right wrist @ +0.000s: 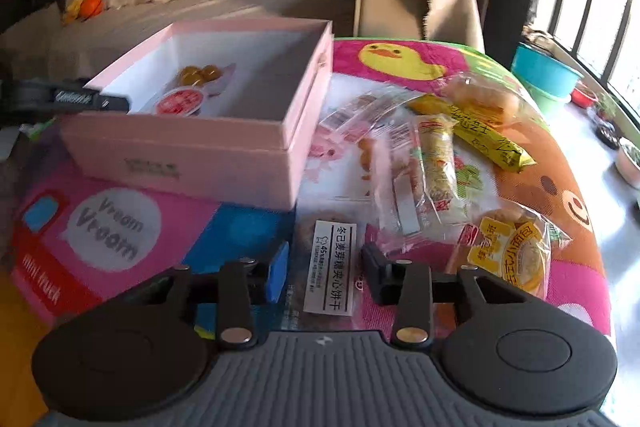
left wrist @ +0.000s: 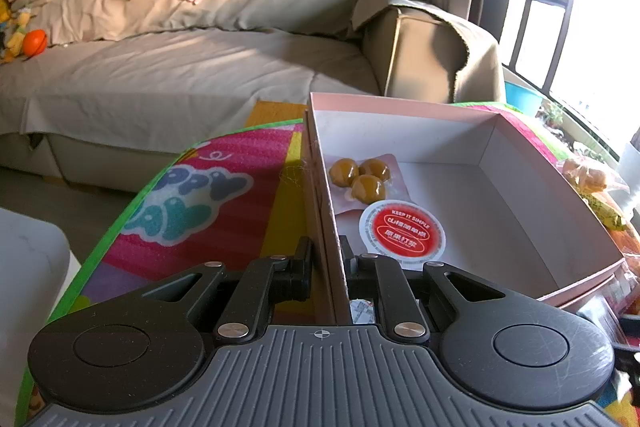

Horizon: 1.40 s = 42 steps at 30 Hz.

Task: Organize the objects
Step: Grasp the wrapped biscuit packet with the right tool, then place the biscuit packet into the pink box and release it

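Note:
A pink open box (left wrist: 520,131) (right wrist: 224,147) lies on a colourful mat. Inside are a clear pack of three brown sweets (left wrist: 362,175) (right wrist: 198,75) and a round red-lidded cup (left wrist: 402,233) (right wrist: 180,103). My left gripper (left wrist: 326,259) is shut on the box's left wall. My right gripper (right wrist: 326,269) is open, its fingers either side of a biscuit packet with a white label (right wrist: 330,267) on the mat. The left gripper also shows in the right wrist view (right wrist: 116,103) at the box's left side.
Several wrapped snacks lie right of the box: a yellow bar (right wrist: 486,135), a rice bar (right wrist: 438,155), a round pastry (right wrist: 510,251). A sofa (left wrist: 180,67) stands behind. Bowls (right wrist: 546,73) sit by the window. A white block (left wrist: 28,275) is at the left.

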Tool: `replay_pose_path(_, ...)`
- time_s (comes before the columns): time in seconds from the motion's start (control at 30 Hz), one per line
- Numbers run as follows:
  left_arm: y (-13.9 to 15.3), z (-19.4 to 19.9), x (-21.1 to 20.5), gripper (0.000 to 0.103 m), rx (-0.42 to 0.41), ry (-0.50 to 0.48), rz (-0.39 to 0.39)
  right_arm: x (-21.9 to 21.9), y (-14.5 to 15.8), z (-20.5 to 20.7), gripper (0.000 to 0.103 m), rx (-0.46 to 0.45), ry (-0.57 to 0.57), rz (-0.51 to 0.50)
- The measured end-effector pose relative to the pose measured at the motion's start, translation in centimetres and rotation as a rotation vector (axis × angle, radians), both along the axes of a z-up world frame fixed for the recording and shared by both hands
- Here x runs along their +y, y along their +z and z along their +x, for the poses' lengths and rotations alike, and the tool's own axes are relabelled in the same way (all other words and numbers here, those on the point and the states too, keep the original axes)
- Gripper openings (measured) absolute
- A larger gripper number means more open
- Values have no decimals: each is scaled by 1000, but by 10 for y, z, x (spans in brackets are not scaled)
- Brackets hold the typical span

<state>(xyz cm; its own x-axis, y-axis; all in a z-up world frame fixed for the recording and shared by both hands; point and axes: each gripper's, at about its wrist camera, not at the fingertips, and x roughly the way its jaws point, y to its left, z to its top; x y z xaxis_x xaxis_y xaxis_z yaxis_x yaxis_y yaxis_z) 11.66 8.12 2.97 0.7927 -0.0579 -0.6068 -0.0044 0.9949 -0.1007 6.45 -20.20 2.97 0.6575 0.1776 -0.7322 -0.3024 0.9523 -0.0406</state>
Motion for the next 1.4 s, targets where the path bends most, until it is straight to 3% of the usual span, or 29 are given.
replay_pose_path(0.13,1,0,0,15,0,1,-3,-13,15,-19,35,28,19,14)
replay_pose_path(0.27,2,-1,-1,15,0,5,-11,-27,51,-38,35,2,25,88)
replay_pose_path(0.43,2,-1,0,15,-1,5,-18,-22,105,-37,35,-130,47,197)
replay_pose_path(0.57,3,-2,1,15,-1,1,-14,0,126,-9,36,-212,51,276)
replay_pose_path(0.7,3,-2,2,15,0,-7,-17,32,119,29,36,-174,83,339)
replay_pose_path(0.87,3,-2,2,15,3,-11,-13,73,85,71,36,-65,95,317)
replay_pose_path(1.1,3,-2,2,15,3,-13,-12,103,53,91,37,-14,116,317)
replay_pose_path(1.27,3,-2,3,15,0,-18,-12,93,50,95,47,11,113,370)
replay_pose_path(1.4,3,-2,3,15,1,-18,-12,59,60,85,53,-40,51,370)
